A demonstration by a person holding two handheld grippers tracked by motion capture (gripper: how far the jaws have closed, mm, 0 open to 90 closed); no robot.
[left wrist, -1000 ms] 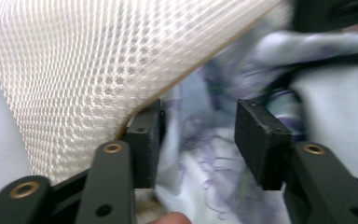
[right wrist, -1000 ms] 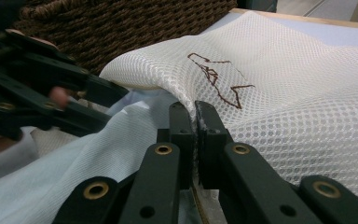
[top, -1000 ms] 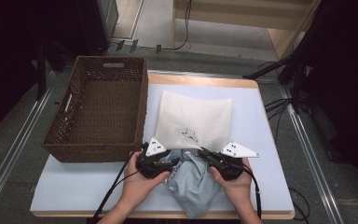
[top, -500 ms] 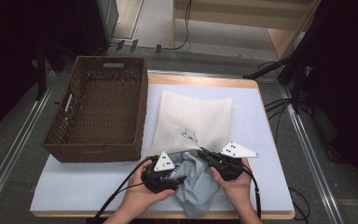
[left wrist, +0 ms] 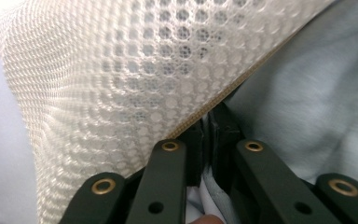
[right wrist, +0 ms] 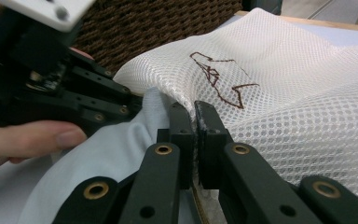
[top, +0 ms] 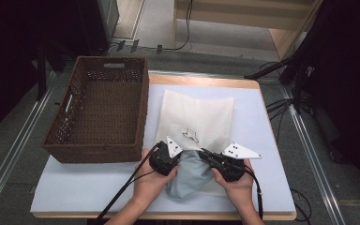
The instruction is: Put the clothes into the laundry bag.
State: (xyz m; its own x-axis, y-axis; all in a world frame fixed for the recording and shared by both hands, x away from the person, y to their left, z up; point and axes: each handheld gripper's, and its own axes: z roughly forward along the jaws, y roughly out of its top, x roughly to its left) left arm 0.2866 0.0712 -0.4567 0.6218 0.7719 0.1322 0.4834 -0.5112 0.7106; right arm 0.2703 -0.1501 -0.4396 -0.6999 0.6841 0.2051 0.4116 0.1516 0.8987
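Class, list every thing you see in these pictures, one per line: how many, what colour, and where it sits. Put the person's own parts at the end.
mesh bag: one, white with a brown drawn mark, flat on the mat right of the basket, its near edge pinched by both grippers
cloth: one, pale blue-grey, bunched at the bag's near edge between the hands
basket: one, dark brown wicker, on the table's left side, nothing in it
mat: one, pale blue, covering the table top
table: one, light wood edge, centre of the high view
left gripper: one, black, jaws have just closed on the bag's edge
right gripper: one, black, shut on the bag's edge
hands: two, each holding a gripper at the near edge
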